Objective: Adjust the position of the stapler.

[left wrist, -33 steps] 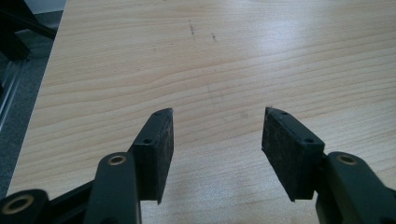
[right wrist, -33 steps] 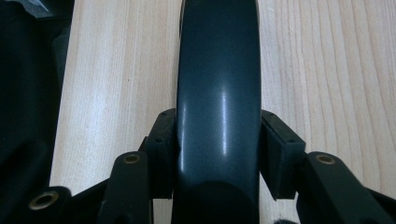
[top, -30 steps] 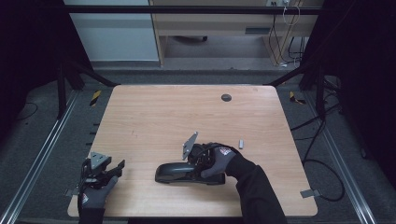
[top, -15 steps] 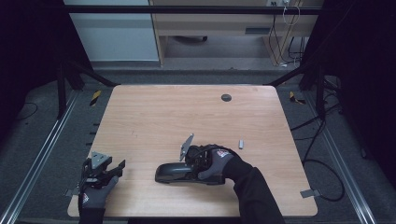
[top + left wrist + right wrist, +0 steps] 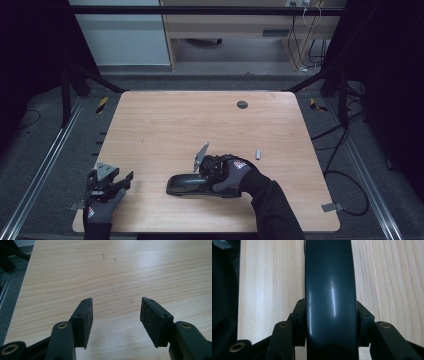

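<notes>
While the right gripper clamps the dark case at lower centre, jaws just closing, I keep the squeeze square. Left gripper sits agape, empty, lower left.

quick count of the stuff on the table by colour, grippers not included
black: 1, the long glossy object between the right gripper's pads
dark: 1, the small round disc near the table's far edge
grey: 1, the small piece beside the right hand
total: 3
</notes>
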`<state>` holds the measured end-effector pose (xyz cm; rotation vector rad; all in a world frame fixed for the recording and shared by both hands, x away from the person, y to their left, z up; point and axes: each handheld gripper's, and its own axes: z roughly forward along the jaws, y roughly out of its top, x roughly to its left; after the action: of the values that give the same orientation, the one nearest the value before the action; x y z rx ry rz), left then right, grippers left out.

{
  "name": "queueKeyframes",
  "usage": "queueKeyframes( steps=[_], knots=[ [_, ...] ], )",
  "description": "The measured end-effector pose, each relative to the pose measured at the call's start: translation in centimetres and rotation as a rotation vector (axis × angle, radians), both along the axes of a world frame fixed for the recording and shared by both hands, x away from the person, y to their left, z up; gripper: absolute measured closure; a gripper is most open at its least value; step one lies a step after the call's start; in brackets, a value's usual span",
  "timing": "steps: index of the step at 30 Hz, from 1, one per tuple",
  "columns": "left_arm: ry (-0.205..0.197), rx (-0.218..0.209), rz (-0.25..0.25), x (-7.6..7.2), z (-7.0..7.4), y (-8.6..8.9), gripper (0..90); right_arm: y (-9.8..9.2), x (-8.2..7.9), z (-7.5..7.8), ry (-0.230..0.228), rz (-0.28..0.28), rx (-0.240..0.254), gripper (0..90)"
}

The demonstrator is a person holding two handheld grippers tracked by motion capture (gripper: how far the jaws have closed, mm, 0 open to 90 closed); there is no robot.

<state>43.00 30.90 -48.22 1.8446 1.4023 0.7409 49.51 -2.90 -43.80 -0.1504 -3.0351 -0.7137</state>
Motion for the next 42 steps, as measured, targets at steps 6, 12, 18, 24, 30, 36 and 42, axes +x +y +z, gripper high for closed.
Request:
queueKeyframes(
  steps=[6, 12, 18, 24, 30, 36, 42],
  knots=[
    [0.004, 0.005, -0.003, 0.1, 0.0, 0.0, 43.5, -1.4, 1.0, 0.0, -0.006, -0.035, -0.001, 54.8],
    [0.002, 0.004, -0.002, 0.1, -0.1, 0.0, 43.5, -1.6, 1.5, 0.0, 0.001, -0.001, 0.011, 54.7],
    [-0.005, 0.000, -0.006, 0.0, 0.0, -0.1, 43.4, -1.6, 1.2, -0.1, -0.023, -0.006, 0.018, 53.0],
    [-0.035, -0.001, -0.035, -0.3, 1.0, -0.7, 43.4, -2.9, 0.2, 1.5, -0.095, -0.059, 0.157, 49.4],
    [-0.106, 0.044, -0.102, -0.8, 3.3, -2.7, 43.9, -7.3, -1.5, 4.1, -0.164, -0.256, 0.444, 54.0],
    [-0.179, 0.102, -0.206, -1.2, 6.0, -6.4, 44.7, -12.5, -4.6, 4.2, -0.248, -0.506, 0.632, 73.8],
    [-0.215, 0.176, -0.303, -1.3, 8.2, -10.3, 45.8, -16.8, -6.8, 1.5, -0.261, -0.727, 0.677, 90.0]
  ],
)
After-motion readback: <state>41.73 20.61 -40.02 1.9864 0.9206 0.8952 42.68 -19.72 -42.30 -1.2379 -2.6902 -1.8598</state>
